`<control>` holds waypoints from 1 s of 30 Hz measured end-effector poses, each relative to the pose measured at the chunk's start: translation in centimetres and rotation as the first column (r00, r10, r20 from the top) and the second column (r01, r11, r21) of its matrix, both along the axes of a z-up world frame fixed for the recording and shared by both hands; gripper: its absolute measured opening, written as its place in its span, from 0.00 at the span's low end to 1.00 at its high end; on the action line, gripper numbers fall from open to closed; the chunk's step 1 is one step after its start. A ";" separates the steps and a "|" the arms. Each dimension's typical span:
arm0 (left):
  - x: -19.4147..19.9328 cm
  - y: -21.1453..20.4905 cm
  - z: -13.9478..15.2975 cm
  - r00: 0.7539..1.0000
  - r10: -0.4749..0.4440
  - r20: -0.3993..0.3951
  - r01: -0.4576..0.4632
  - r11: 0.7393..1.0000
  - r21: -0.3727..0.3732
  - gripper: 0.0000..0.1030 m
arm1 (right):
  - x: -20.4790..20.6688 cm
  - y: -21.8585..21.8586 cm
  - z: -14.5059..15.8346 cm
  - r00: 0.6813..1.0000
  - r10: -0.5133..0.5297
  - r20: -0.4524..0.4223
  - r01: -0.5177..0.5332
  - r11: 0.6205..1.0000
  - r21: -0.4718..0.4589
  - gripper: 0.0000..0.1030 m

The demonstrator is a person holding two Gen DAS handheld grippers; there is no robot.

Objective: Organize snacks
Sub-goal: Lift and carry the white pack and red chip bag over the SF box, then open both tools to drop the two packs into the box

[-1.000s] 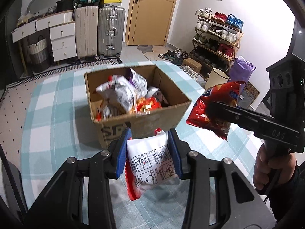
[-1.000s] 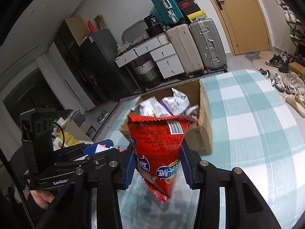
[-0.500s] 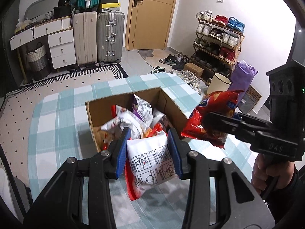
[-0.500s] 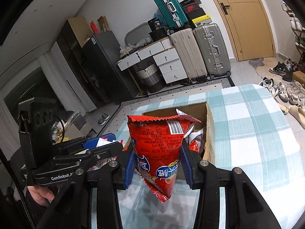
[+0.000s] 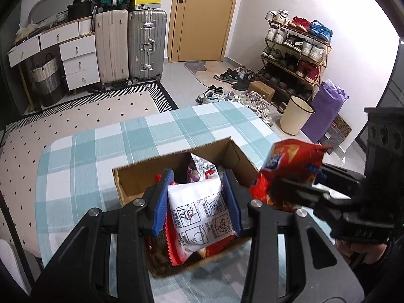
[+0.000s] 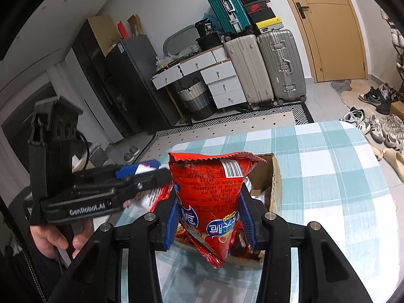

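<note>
Both packets are up over the cardboard box (image 5: pixel 141 176) now. The left gripper (image 5: pixel 197 202) is clamped on the white snack packet (image 5: pixel 202 214), blue pads pinching its two sides, and the packet hangs right above the box opening. The right gripper (image 6: pixel 209 219) is clamped on the red crisp bag (image 6: pixel 209 194), squeezed at its narrow lower half with the wide top flaring free.

Here's the worry: the two grippers sit very close, the left one's arm nearly touching the red bag in the right wrist view, so a release together could knock one packet sideways. That red bag hangs near the box's right wall (image 5: pixel 242 156); let go there and I'd judge it could catch the rim and tip out onto the checked tablecloth (image 5: pixel 101 146).

The box already holds several packets, so a drop may land high. Room-wise, the far and left stretches of tablecloth are bare, while the cloth's right edge is near.
</note>
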State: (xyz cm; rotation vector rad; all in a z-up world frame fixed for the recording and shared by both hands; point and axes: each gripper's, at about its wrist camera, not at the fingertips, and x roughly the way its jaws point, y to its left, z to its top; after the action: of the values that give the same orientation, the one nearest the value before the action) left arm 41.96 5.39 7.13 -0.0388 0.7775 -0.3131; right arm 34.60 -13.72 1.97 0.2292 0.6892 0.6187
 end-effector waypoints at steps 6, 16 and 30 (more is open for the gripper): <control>2.8 -0.6 -0.7 1.000 0.014 0.006 -0.014 0.998 0.058 0.37 | 1.0 0.4 -1.0 1.000 -0.006 -0.012 0.006 1.000 -0.012 0.41; 5.2 -0.6 -1.7 1.000 0.009 -0.016 -0.009 0.999 0.043 0.38 | 1.9 1.3 -1.9 0.999 0.033 0.004 -0.032 0.998 -0.046 0.42; 3.9 1.1 -0.8 0.999 0.048 0.005 -0.048 0.998 0.040 0.64 | 0.7 1.5 -2.3 0.997 0.043 0.064 -0.037 0.995 -0.094 0.75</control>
State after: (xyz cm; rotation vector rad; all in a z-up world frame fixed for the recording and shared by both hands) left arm 45.85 6.49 6.29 -0.0193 0.7778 -0.2522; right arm 35.31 -12.22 -0.30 0.1083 0.6587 0.6278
